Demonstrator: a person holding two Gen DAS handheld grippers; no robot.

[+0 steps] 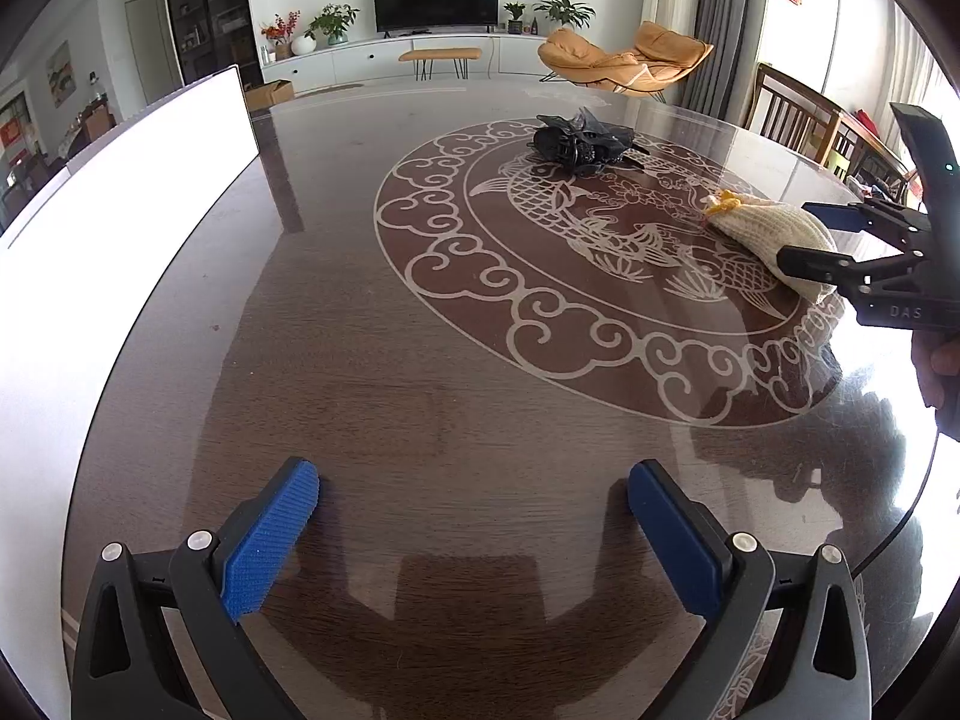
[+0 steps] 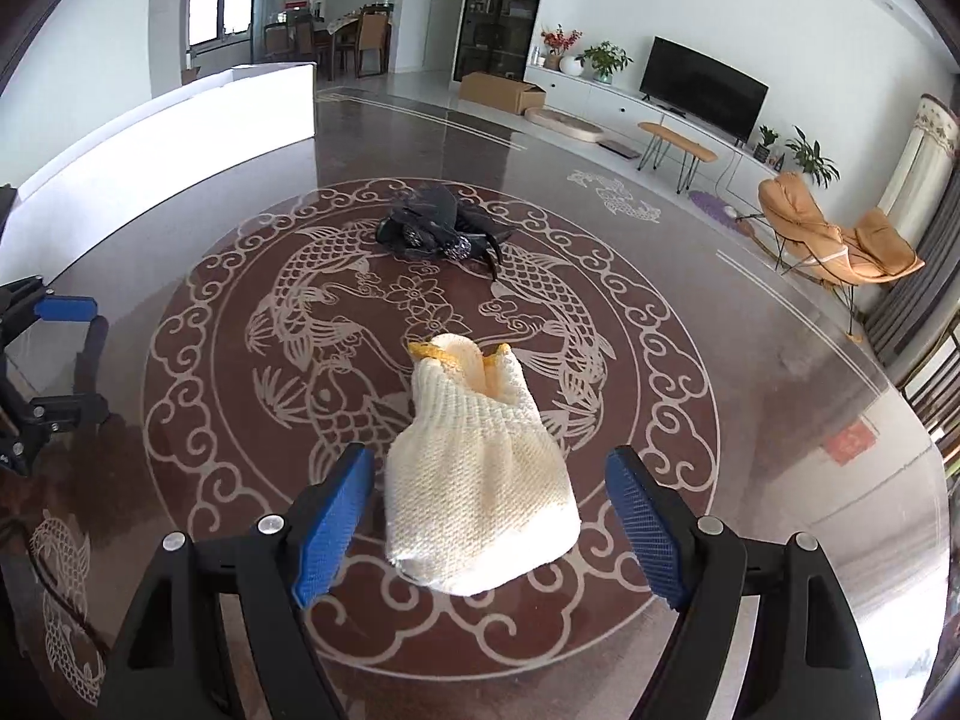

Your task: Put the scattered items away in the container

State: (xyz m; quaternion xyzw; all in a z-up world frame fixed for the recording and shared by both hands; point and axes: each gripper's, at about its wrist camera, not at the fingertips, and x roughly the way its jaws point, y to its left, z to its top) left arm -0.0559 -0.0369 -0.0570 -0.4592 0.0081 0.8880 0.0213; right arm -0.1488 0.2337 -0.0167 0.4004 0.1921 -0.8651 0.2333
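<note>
A cream knitted glove bundle with yellow trim (image 2: 480,480) lies on the round dark table, between the open fingers of my right gripper (image 2: 489,516); it also shows in the left wrist view (image 1: 774,234). A black crumpled bundle (image 2: 441,228) lies farther back on the fish pattern, also in the left wrist view (image 1: 585,141). A white container (image 1: 120,228) stands at the table's left edge, also in the right wrist view (image 2: 162,138). My left gripper (image 1: 474,516) is open and empty over bare table. The right gripper (image 1: 804,237) shows around the glove.
The glass-topped table (image 1: 456,372) carries an etched fish and cloud pattern. Wooden chairs (image 1: 798,114) stand past its far right edge. A TV unit and an orange lounge chair are across the room.
</note>
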